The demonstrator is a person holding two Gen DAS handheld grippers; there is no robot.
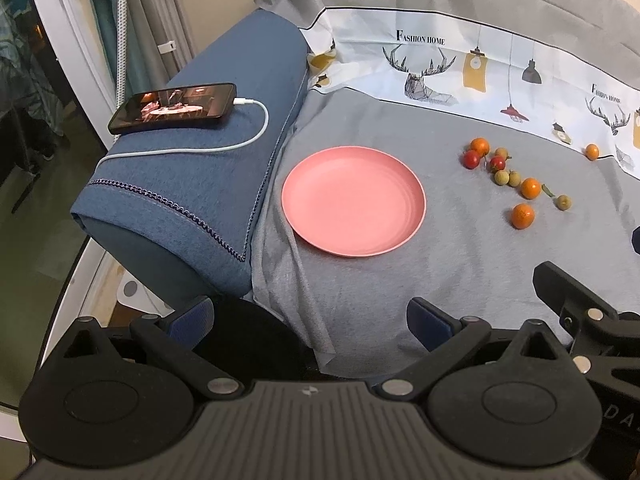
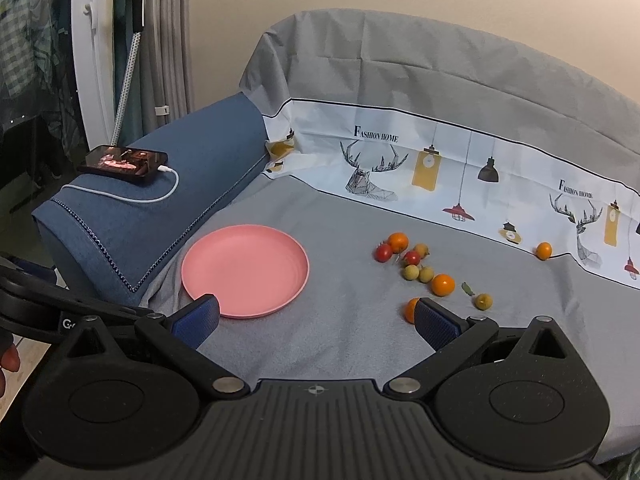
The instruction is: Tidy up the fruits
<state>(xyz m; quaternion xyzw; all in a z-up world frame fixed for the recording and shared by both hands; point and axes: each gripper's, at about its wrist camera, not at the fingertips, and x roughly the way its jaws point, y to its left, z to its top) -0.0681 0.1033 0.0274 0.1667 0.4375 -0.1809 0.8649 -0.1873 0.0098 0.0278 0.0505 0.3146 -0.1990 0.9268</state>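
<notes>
Right, I have both grippers wide apart and holding nothing. My left gripper (image 1: 310, 320) hangs over the near edge of the grey sheet (image 1: 400, 280), short of the plate (image 1: 353, 201); its blue pads (image 1: 191, 319) frame bare cloth. My right gripper (image 2: 316, 318) sits a little further in, with its left pad (image 2: 197, 319) overlapping the plate's near rim in the right wrist view and its right pad (image 2: 436, 322) partly covering the nearest orange fruit (image 2: 411, 309).

The plate is pink, round and bare, lying flat on the sheet just beside the blue armrest (image 1: 200, 176). All the fruit lies loose on the sheet to the right of the plate, apart from it. Nearest the plate's far right are two red tomatoes (image 1: 472, 159) with an orange fruit (image 1: 479, 145) just behind them. Further right of the plate come two small yellow-green fruits (image 1: 501, 178) side by side, then another orange one (image 1: 530, 188), and a lone yellow-green fruit (image 1: 563, 201) with a leaf beside it. One more orange fruit (image 1: 592, 151) lies farthest from the plate, against the printed cloth (image 1: 480, 72) with deer and lamps.

On the armrest, left of the plate, a phone (image 1: 174, 107) lies with its screen lit and a white cable (image 1: 224, 145) plugged in. A fingertip (image 2: 9, 358) shows at the left edge of the right wrist view.
</notes>
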